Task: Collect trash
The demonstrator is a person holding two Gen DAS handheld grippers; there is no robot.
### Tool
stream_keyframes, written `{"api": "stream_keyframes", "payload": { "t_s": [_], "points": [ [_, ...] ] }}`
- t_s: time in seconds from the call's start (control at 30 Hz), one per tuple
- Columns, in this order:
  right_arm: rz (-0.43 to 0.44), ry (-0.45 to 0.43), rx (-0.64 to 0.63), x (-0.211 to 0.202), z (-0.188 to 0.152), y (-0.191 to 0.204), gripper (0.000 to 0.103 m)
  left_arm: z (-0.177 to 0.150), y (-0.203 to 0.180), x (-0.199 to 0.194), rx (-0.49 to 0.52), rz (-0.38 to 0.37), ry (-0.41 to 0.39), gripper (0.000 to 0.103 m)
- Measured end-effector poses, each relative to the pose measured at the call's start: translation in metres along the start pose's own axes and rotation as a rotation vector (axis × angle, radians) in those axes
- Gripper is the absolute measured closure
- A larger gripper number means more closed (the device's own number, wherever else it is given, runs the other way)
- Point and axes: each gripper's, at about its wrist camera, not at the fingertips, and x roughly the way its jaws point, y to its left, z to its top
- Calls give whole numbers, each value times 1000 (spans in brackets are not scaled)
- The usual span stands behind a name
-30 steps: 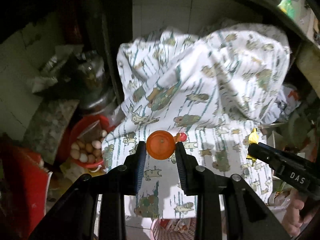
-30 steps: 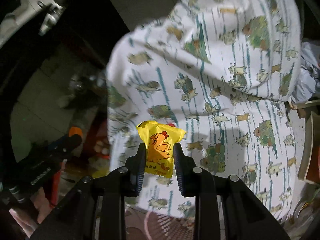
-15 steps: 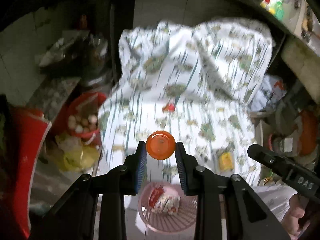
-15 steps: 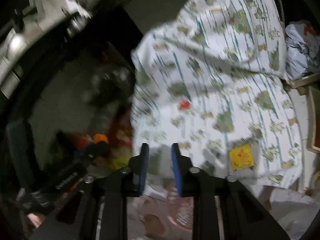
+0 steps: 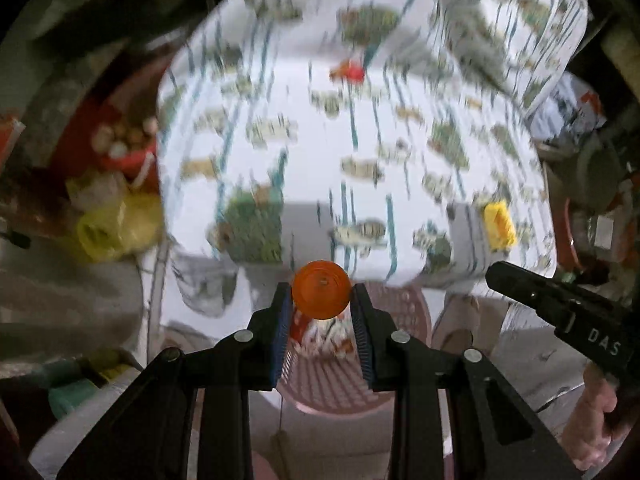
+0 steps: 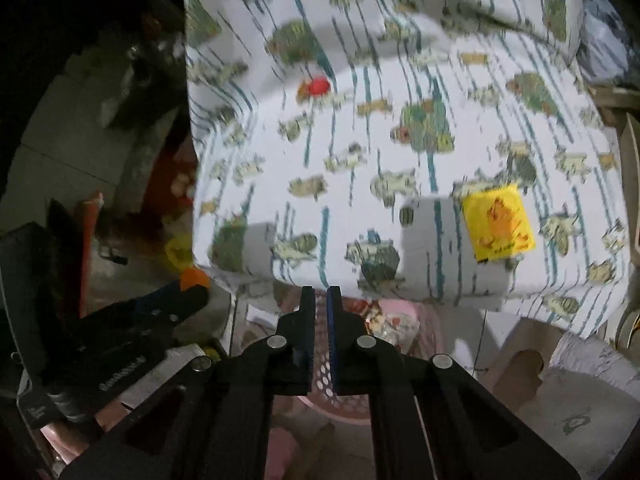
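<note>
My left gripper (image 5: 320, 304) is shut on a round orange cap (image 5: 320, 295), held just above a pink mesh basket (image 5: 332, 384) on the floor, in front of the cloth-covered table (image 5: 360, 140). The basket holds some wrappers. My right gripper (image 6: 321, 300) is shut with nothing between its pads, over the same basket (image 6: 352, 400). A yellow chicken-print packet (image 6: 498, 222) lies on the cloth near its front right edge, apart from both grippers. A small red thing (image 6: 316, 87) lies farther back on the cloth.
A red bowl of eggs (image 5: 120, 148) and a yellow plastic bag (image 5: 112, 228) sit left of the table. Dark clutter fills the right side. A person's hand (image 5: 592, 420) grips the right tool's handle. The view is motion-blurred.
Both grippers dropped from over the cloth to the pink basket below its front edge. The right gripper let go of the yellow packet, which now lies on the cloth, and its jaws shut.
</note>
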Motion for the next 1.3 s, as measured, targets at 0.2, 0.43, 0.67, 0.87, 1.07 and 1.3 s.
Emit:
{"api": "stream_keyframes", "payload": {
  "t_s": [0.2, 0.43, 0.67, 0.87, 1.07, 1.3],
  "points": [
    [-37, 60, 28, 30, -6, -9, 96, -12, -5, 40, 1, 1, 106, 74],
    [-21, 97, 82, 55, -11, -24, 96, -23, -7, 75, 13, 14, 186, 74],
    [-56, 121, 99, 75, -19, -29, 96, -36, -2, 99, -2, 31, 257, 40],
    [-73, 75, 89, 65, -14, -25, 96, -31, -2, 87, 24, 96, 218, 31],
    [-71, 11, 59, 43, -5, -22, 96, -22, -1, 57, 29, 104, 129, 31],
    [-107, -93, 36, 5, 17, -31, 83, -8, 0, 19, 36, 125, -10, 30]
  ]
}}
